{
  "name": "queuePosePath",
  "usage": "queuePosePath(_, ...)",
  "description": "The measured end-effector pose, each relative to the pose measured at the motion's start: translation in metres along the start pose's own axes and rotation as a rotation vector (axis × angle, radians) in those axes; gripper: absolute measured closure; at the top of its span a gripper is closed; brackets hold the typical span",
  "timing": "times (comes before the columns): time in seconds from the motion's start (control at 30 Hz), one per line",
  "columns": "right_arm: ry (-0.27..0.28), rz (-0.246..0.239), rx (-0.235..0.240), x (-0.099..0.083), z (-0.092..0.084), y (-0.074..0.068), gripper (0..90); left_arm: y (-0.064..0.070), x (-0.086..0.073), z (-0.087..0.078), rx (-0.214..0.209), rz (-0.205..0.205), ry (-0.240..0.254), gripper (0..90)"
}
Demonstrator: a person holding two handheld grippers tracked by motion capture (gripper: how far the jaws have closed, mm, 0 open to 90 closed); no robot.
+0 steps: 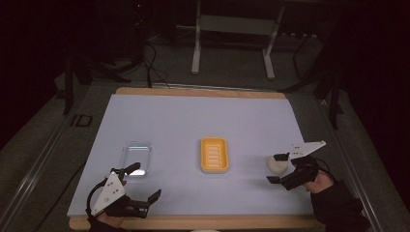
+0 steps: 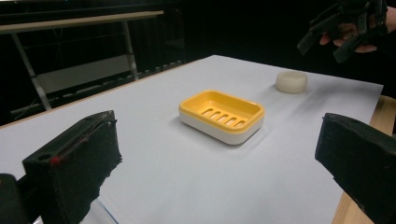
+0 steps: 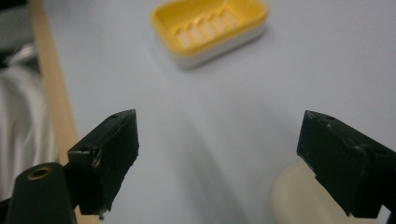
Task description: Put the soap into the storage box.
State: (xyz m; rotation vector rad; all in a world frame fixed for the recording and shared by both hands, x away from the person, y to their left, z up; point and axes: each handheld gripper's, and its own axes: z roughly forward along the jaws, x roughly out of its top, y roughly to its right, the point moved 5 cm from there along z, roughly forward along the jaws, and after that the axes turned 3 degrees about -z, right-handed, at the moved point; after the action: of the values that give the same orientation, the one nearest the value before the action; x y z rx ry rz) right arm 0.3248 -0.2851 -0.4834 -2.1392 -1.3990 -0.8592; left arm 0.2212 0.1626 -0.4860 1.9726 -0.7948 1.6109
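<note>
A yellow soap dish (image 1: 214, 154) (image 2: 222, 114) (image 3: 210, 28) on a white base lies in the middle of the white mat. To its right rests a round cream soap bar (image 1: 277, 164) (image 2: 291, 81) (image 3: 299, 200). My right gripper (image 1: 275, 170) (image 3: 219, 135) hovers open right over the soap. One jaw is above the bar and the pads do not press on it. The left gripper view also shows the right gripper (image 2: 334, 37), farther off. My left gripper (image 1: 144, 182) (image 2: 218, 140) is open and empty near the front left edge, facing the dish.
A clear plastic lid (image 1: 137, 158) lies on the mat just beyond my left gripper. The white mat (image 1: 193, 121) covers a wooden table whose edge (image 1: 193, 222) shows at the front. A metal table frame (image 1: 232, 43) stands on the floor behind.
</note>
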Motion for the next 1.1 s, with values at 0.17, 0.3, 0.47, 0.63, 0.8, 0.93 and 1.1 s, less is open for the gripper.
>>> queuePosePath(0.17,-0.145,-0.028,0.055,-0.004,0.008,-0.003,12.6,0.0,0.0,0.001,-0.001,0.0,-0.005,0.1)
queuePosePath(0.3,-0.188,-0.031,0.036,-0.004,0.009,-0.001,12.5,0.0,0.0,0.001,-0.003,0.0,-0.005,0.1)
queuePosePath(0.47,-0.271,-0.041,0.069,-0.004,0.008,0.0,12.6,0.0,0.0,0.0,-0.001,0.002,-0.005,0.1)
queuePosePath(0.63,-0.376,-0.048,0.121,-0.005,0.006,-0.003,12.7,0.0,-0.001,0.001,-0.003,0.001,-0.005,0.1)
queuePosePath(0.8,-0.445,-0.047,0.159,-0.006,0.003,-0.005,13.2,0.0,-0.001,0.001,-0.002,0.002,-0.006,0.1)
queuePosePath(0.93,-0.5,-0.041,0.171,-0.007,0.0,-0.003,13.1,0.001,-0.001,0.001,-0.008,0.003,-0.01,0.1)
queuePosePath(1.1,-0.541,-0.045,0.186,-0.009,-0.002,-0.001,14.0,0.0,-0.001,0.001,-0.008,0.001,-0.007,0.1)
